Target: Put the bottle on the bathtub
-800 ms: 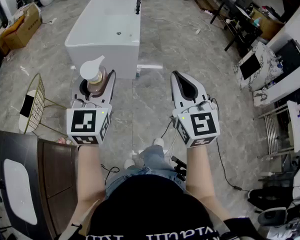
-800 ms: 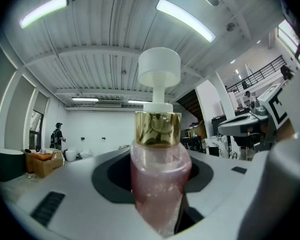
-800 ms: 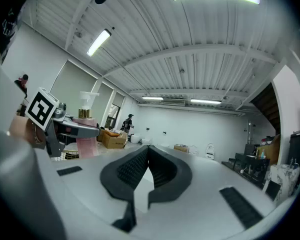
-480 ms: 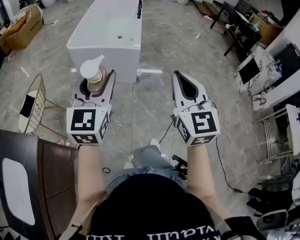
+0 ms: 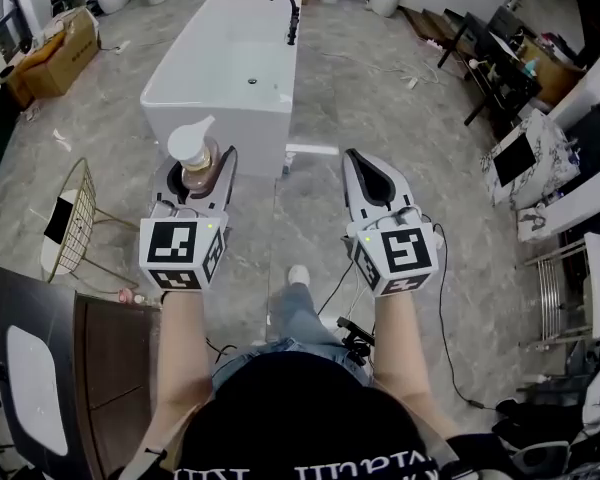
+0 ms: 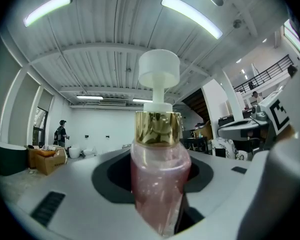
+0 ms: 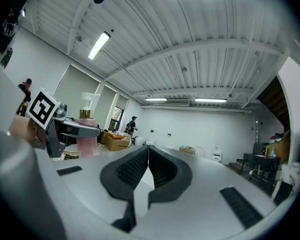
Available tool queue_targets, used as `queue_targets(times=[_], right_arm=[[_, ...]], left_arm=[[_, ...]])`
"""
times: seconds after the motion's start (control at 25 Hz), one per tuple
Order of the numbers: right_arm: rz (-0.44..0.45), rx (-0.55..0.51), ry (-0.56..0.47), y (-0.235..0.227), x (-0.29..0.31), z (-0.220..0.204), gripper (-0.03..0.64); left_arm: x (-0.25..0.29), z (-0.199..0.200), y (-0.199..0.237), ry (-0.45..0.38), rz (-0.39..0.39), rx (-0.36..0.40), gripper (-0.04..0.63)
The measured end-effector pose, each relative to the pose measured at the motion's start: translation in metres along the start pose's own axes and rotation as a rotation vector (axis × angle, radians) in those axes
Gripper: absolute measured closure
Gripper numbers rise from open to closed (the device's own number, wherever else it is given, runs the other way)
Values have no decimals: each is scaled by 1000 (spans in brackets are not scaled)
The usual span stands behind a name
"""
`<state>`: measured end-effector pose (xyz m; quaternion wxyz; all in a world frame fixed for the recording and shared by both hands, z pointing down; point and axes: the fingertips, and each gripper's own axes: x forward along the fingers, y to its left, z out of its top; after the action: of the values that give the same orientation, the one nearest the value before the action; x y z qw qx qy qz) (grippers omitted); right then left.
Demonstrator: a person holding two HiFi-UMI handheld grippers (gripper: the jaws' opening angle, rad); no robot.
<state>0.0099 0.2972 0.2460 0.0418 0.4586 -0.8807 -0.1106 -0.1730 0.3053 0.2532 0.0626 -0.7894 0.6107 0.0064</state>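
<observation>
Bottle [image 6: 159, 179] was held upright, its long axis vertical, clamped at the body between the jaws of the left gripper [image 5: 194, 168]. The bathtub [image 5: 250, 128] was seen straight ahead of those jaws, near but not reached. The right gripper [image 5: 366, 171], farther off, was carried empty, jaws pressed together.

The left gripper [image 5: 198, 164] and the right gripper [image 5: 354, 158] are made as white shells lined with black ribbed pads [image 7: 132, 170]. On each, a white cube [image 5: 183, 253] with black square markers is fixed. A thin black cable [image 5: 439, 308] is attached to the right gripper. A black shirt [image 5: 300, 418] with white lettering, blue jeans [image 5: 292, 318] and a white shoe [image 5: 298, 275] are worn
</observation>
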Motion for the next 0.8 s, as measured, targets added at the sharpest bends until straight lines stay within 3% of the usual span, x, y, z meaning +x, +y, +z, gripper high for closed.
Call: queue_targets(times=[0.4,0.8], right_arm=[[21,30,26,-110,99,-43,600],[79,72,25,-212,182,-64,600]], left_arm=[[145,-20,5,24,37,-23,385],[274,-11,-5,41,71,-1,385]])
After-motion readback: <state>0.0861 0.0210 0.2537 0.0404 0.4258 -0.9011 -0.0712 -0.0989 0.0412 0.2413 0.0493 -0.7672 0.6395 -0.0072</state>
